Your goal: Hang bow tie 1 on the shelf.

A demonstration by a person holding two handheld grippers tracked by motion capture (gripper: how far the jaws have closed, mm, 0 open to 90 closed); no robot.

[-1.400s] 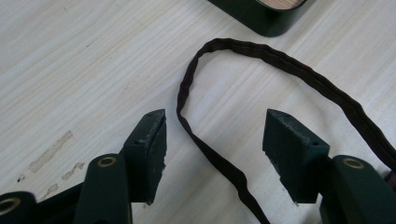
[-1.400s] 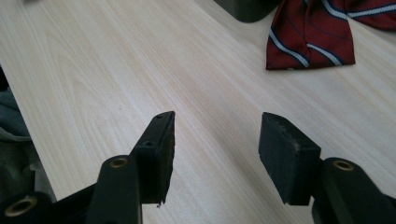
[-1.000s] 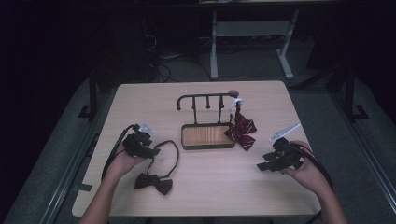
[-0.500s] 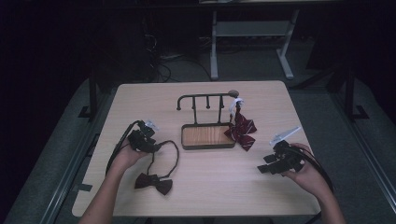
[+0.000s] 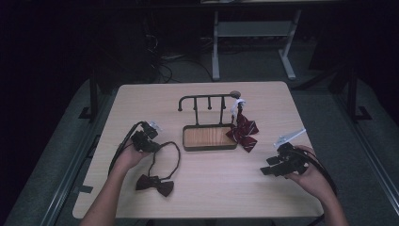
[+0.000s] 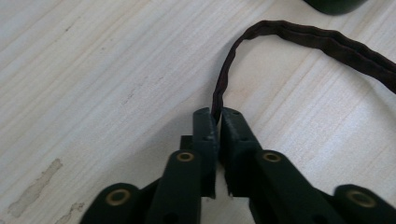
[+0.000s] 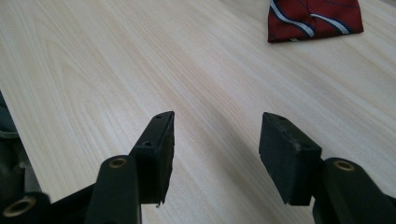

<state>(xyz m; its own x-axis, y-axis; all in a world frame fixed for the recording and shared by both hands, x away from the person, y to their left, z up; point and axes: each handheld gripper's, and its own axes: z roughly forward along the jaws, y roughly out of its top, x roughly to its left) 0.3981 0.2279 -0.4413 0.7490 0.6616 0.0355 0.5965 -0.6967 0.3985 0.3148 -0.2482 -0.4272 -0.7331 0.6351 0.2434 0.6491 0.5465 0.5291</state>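
Note:
A dark bow tie (image 5: 155, 184) lies on the wooden table (image 5: 141, 103) near its front left, and its thin strap (image 5: 177, 153) loops up toward the stand. My left gripper (image 5: 148, 146) is shut on that strap; in the left gripper view the jaws (image 6: 217, 115) pinch the strap (image 6: 327, 44) just above the tabletop. A red striped bow tie (image 5: 242, 130) hangs from the right end of a black rack (image 5: 207, 99), which rises over a wood-floored tray (image 5: 209, 137). My right gripper (image 5: 269, 167) is open at the front right, with nothing between its jaws (image 7: 217, 128). The red tie (image 7: 313, 16) lies ahead of it.
The rack and tray stand at the table's middle. A cable trails from each gripper toward the front edge. Beyond the far edge, the legs of a grey stand (image 5: 254, 33) rise from a dark floor.
My left gripper has edged slightly farther up the table, the strap still in it. The right gripper has barely shifted.

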